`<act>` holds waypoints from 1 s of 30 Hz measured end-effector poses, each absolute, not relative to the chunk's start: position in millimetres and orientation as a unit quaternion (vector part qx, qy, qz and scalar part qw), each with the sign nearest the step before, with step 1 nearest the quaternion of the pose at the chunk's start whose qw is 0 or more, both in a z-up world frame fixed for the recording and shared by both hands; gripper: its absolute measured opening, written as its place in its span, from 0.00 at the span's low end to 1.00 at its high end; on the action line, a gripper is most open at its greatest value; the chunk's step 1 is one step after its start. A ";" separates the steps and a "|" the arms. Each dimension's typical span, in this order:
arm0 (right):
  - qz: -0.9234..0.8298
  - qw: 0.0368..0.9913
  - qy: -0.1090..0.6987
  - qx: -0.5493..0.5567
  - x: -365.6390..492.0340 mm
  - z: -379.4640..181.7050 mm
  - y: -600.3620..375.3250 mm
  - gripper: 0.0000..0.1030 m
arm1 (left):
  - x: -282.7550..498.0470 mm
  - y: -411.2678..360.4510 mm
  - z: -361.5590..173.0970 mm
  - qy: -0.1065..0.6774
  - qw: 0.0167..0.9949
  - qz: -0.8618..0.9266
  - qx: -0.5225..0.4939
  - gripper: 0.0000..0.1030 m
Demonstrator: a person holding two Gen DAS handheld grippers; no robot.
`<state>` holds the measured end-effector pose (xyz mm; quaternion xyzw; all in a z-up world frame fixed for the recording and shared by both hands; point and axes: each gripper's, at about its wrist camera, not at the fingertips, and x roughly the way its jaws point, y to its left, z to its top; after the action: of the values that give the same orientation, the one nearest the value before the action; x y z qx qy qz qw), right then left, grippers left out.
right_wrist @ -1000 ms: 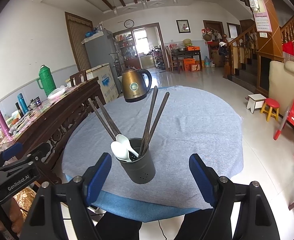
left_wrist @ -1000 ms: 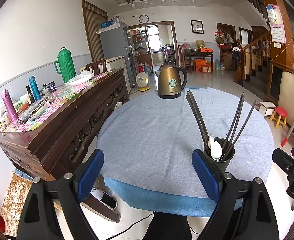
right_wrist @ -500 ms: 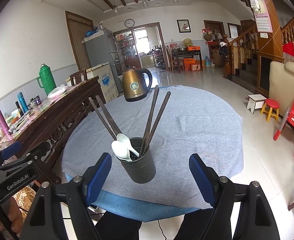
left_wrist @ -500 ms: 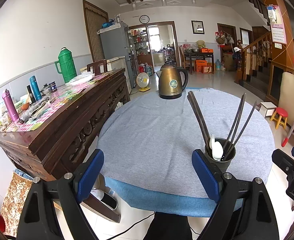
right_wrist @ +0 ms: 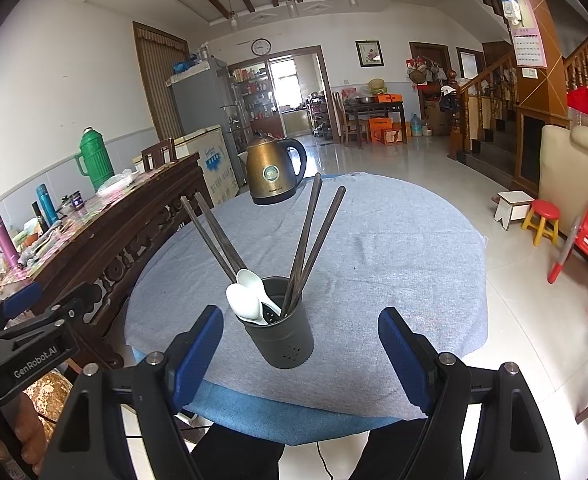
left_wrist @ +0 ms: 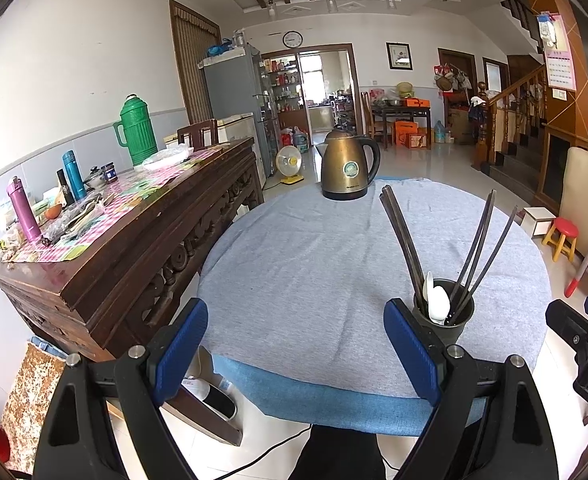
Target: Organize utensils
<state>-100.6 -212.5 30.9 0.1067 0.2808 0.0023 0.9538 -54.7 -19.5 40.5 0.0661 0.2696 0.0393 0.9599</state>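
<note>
Chopsticks point(right_wrist: 302, 248) stand splayed upward in the upright holder point(right_wrist: 284, 340).

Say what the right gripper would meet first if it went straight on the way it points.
Probably the dark utensil holder, which stands between the open right gripper's fingers with the white spoons and chopsticks in it. Depth is uncertain; it might pass above.

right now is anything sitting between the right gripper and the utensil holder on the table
Nothing visible does. The right gripper is open, and the utensil holder stands directly ahead of its fingers on the grey tablecloth. The only other item on the table, the kettle, sits at the far edge behind the holder.
</note>
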 end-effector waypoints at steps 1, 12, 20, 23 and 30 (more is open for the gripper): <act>0.003 0.954 0.281 0.107 -100.7 31.2 -212.4 0.80 | -54.6 -19.4 40.5 0.270 0.960 0.039 0.066 0.87; 0.003 0.954 0.281 0.107 -100.4 31.2 -211.9 0.80 | -54.5 -18.2 38.8 0.271 0.959 0.041 0.067 0.87; 0.002 0.954 0.281 0.106 -100.2 31.7 -211.2 0.80 | -54.5 -17.5 37.0 0.272 0.959 0.042 0.066 0.87; 0.003 0.954 0.281 0.106 -100.3 31.3 -211.6 0.80 | -54.4 -17.1 36.7 0.272 0.959 0.042 0.066 0.87; 0.003 0.954 0.281 0.103 -100.6 31.8 -210.5 0.80 | -54.6 -17.0 36.7 0.272 0.959 0.043 0.066 0.87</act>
<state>-100.6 -210.5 31.8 0.1034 0.2810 0.0034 0.9541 -54.6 -17.0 36.7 0.0657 0.2720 0.0427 0.9591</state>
